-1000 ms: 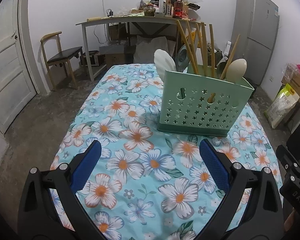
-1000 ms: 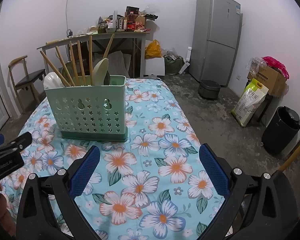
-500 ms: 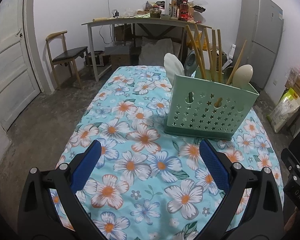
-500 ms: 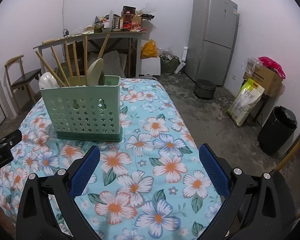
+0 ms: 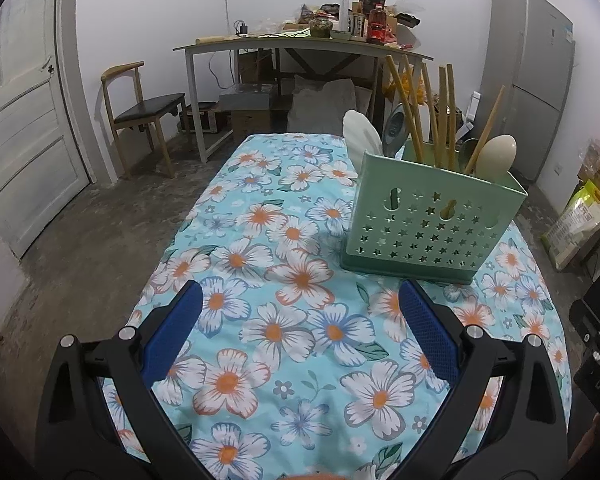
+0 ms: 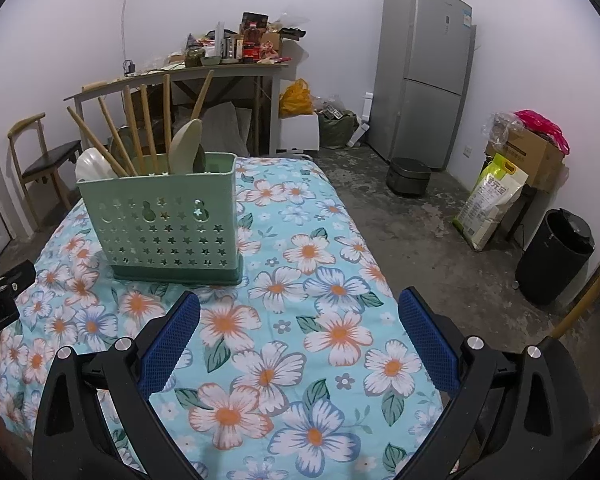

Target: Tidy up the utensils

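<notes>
A pale green perforated utensil holder [image 5: 428,220] [image 6: 168,224] stands upright on the flowered tablecloth [image 5: 284,280] [image 6: 300,320]. Several wooden chopsticks [image 5: 412,112] [image 6: 132,132], spoons [image 5: 496,156] [image 6: 186,144] and a white spoon [image 5: 360,136] [image 6: 92,166] stick up out of it. My left gripper [image 5: 300,320] hovers open over the cloth, near and left of the holder, with nothing between its blue pads. My right gripper [image 6: 300,324] is open and empty too, near and right of the holder. The other gripper's black body shows at each view's edge [image 5: 596,360] [image 6: 0,292].
Behind the table stand a cluttered grey desk [image 5: 300,44], a wooden chair [image 5: 140,108], a white door [image 5: 24,128] and a grey fridge [image 6: 428,72]. On the floor to the right are a rice cooker [image 6: 408,176], a yellow sack [image 6: 488,200], a black bin [image 6: 556,264] and boxes.
Both grippers have drawn back and risen a little, so the holder looks smaller and farther in both views. Both stay open and empty. The holder itself has not moved.
</notes>
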